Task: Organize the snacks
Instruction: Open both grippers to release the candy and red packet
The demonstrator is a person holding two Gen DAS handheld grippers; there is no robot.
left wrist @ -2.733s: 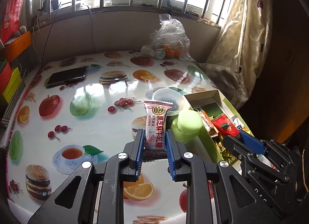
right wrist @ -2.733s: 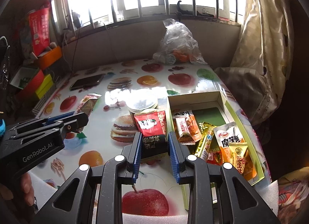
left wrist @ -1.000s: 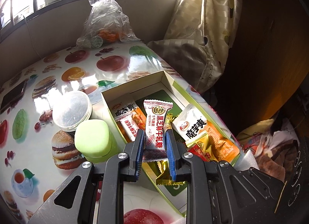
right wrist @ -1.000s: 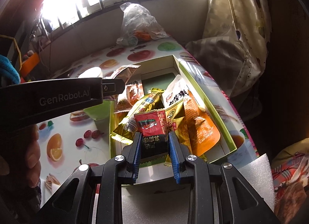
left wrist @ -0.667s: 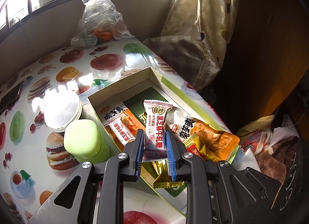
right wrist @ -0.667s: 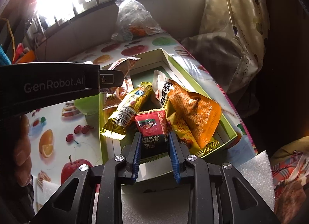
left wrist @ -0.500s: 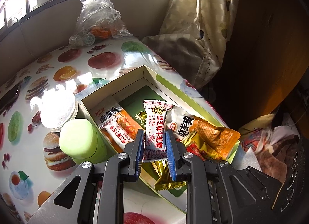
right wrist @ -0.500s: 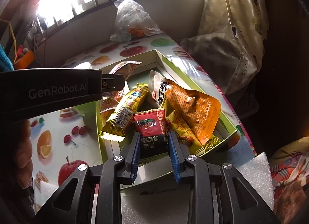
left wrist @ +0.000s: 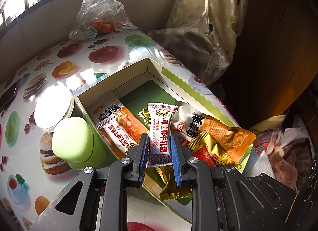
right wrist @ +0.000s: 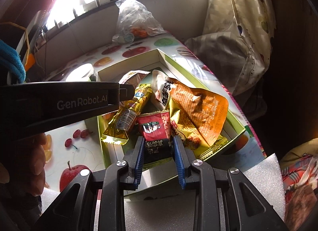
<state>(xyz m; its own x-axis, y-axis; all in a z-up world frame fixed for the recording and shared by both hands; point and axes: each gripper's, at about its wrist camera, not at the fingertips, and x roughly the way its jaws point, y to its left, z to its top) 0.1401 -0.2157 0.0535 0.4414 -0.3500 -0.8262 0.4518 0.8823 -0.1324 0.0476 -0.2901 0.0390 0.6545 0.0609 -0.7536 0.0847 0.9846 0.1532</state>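
My left gripper (left wrist: 159, 151) is shut on a white candy packet with red print (left wrist: 160, 129), held over the open green-and-white box (left wrist: 174, 77). My right gripper (right wrist: 158, 151) is shut on a red-and-black snack packet (right wrist: 156, 131), held above the same box (right wrist: 236, 123) near its front end. The box holds several snacks: an orange pouch (right wrist: 198, 109), a gold bar (right wrist: 127, 115) and an orange-and-white packet (left wrist: 117, 119). The left gripper's black arm (right wrist: 59, 103) crosses the right wrist view at the left.
A light green lidded container (left wrist: 73, 137) and a white-lidded jar (left wrist: 52, 109) stand just left of the box. A clear plastic bag with oranges (left wrist: 99, 16) sits at the table's far edge. A curtain (left wrist: 208, 22) hangs at right. White foam (right wrist: 264, 173) lies at the table's near edge.
Both grippers have carried their packets from the table's left part to over the box. In the last half second they have edged slightly closer to it.
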